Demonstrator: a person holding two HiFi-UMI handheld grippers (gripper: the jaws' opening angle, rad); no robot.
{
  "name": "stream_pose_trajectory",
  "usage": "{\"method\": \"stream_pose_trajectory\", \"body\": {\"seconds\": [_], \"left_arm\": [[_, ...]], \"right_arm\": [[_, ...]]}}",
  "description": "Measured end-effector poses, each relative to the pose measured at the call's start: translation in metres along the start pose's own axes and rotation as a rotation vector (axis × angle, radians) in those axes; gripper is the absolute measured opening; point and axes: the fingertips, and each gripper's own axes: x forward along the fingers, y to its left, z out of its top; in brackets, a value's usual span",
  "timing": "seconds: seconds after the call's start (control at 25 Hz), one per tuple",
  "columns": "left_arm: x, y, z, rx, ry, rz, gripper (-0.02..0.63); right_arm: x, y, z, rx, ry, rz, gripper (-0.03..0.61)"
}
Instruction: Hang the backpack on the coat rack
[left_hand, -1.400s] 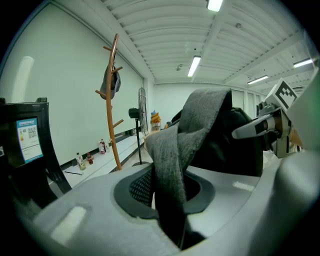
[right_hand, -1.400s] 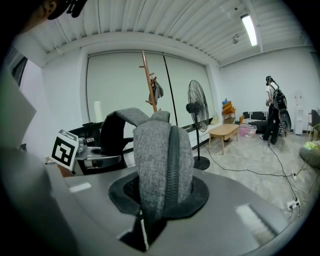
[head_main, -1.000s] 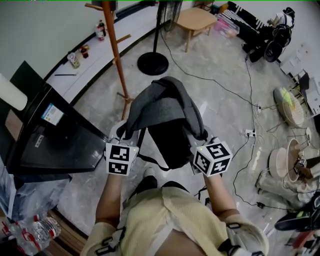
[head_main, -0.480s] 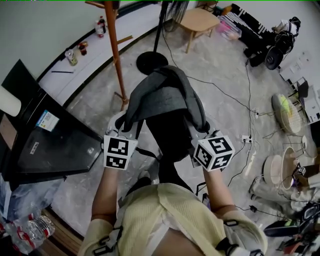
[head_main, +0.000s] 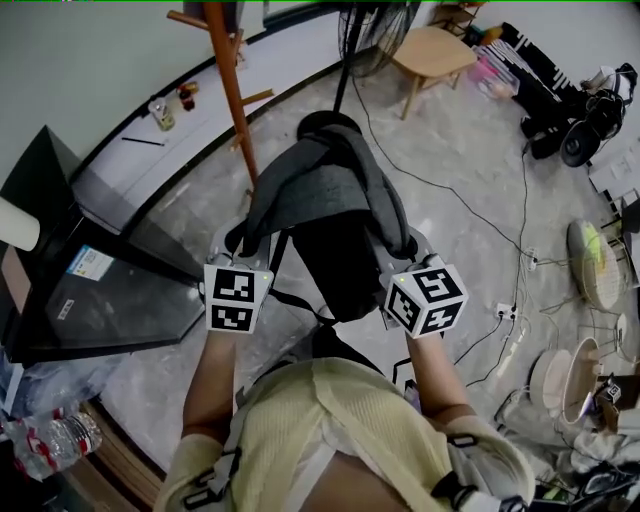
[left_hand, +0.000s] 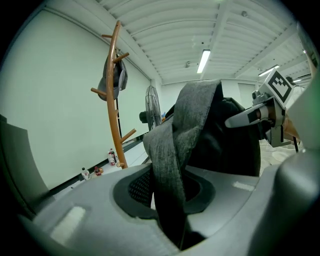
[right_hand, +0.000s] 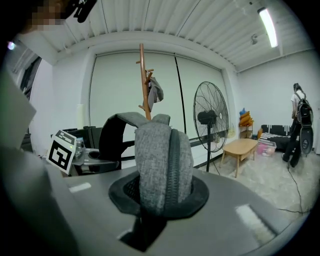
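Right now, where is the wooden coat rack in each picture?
Head view: the coat rack is at the top, left of centre, above the backpack.
Left gripper view: the coat rack is a tall curved pole at the left.
Right gripper view: the coat rack is near the centre, rising behind the backpack.
Shared landmark: the standing fan is just right of the rack in every view.

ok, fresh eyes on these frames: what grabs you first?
The grey and black backpack, held up in the middle of the head view. The left gripper is shut on its grey strap, its jaws having just closed further, and the right gripper is shut on a grey padded part. Just beyond, upper left, stands the brown coat rack.
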Motion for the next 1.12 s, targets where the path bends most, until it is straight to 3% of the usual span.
{"method": "stream_pose_trajectory", "body": {"seconds": [0.64,1.12], "left_arm": [[0.087,0.038,0.047,-0.019,0.037,0.217,0.06],[0.11,0.075,0.071,-0.051,0.063,0.343,0.06]], "right_arm": [[0.097,-0.084,0.056,-0.124,-0.025,0.174,0.064],[0.157,-0.102,0.091,-0.223,-0.039,0.28,0.066]]}}
